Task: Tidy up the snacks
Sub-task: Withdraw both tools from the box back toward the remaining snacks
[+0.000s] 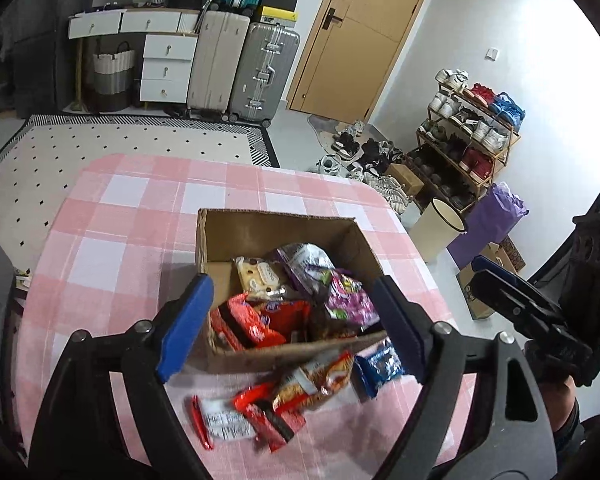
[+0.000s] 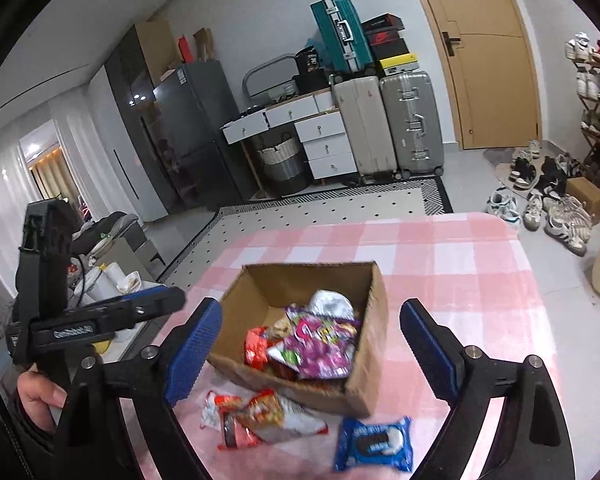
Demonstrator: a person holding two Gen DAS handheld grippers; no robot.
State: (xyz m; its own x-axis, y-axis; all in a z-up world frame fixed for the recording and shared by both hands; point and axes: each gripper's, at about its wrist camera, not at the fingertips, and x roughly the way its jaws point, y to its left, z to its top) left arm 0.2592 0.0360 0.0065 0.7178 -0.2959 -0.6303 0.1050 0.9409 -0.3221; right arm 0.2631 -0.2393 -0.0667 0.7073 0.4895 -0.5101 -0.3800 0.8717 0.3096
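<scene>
An open cardboard box (image 1: 276,236) stands on the pink checked tablecloth (image 1: 132,240), holding several snack packets: a pale biscuit pack (image 1: 258,274), purple bags (image 1: 350,298) and red packs (image 1: 256,320). On the cloth in front of the box lie red packets (image 1: 268,416), an orange-brown bag (image 1: 320,380) and a blue cookie pack (image 1: 380,366). My left gripper (image 1: 294,282) hovers over the box's near wall, open, with nothing in its grasp. My right gripper (image 2: 312,306) is also open and empty above the box (image 2: 374,340), with the blue cookie pack (image 2: 374,444) and the orange-brown bag (image 2: 272,412) below it.
Each gripper shows at the side of the other's view, the right gripper (image 1: 500,292) and the left gripper (image 2: 148,304), the latter held by a hand (image 2: 40,396). Beyond the table are a cream bin (image 1: 440,232), a shoe rack (image 1: 468,140), suitcases (image 1: 240,68) and a dotted rug (image 1: 120,148).
</scene>
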